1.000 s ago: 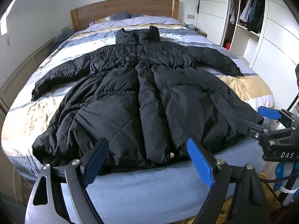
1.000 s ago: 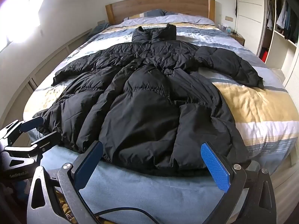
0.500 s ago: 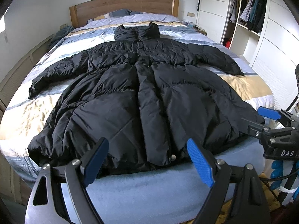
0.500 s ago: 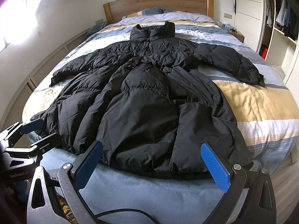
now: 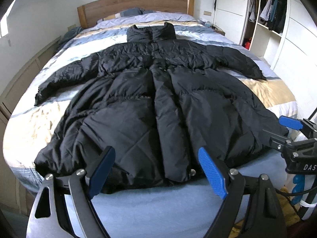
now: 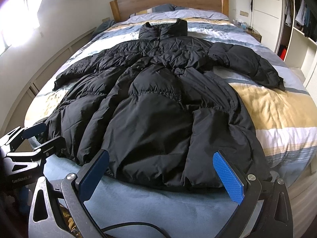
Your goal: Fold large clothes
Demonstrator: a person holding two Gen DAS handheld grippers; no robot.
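Note:
A long black puffer coat (image 5: 154, 107) (image 6: 158, 111) lies spread flat on the bed, collar toward the headboard, both sleeves stretched out sideways, hem at the foot. My left gripper (image 5: 156, 170) hovers open just short of the hem near its middle, nothing between its blue pads. My right gripper (image 6: 160, 174) is open too, facing the hem's right half, and holds nothing. Each gripper shows at the edge of the other's view: the right gripper (image 5: 285, 129) beside the hem's right corner, the left gripper (image 6: 39, 134) by the left corner.
The bed (image 5: 269, 91) has a striped blue, white and yellow cover and a wooden headboard (image 5: 134, 6). A blue blanket (image 6: 158, 204) covers the foot. An open wardrobe (image 5: 273, 15) with hanging clothes stands on the right. A wall with low panels (image 6: 51, 59) runs along the left.
Both grippers have edged forward toward the coat's hem, so the coat looms larger in both views. The jaws stay open and the coat has not moved.

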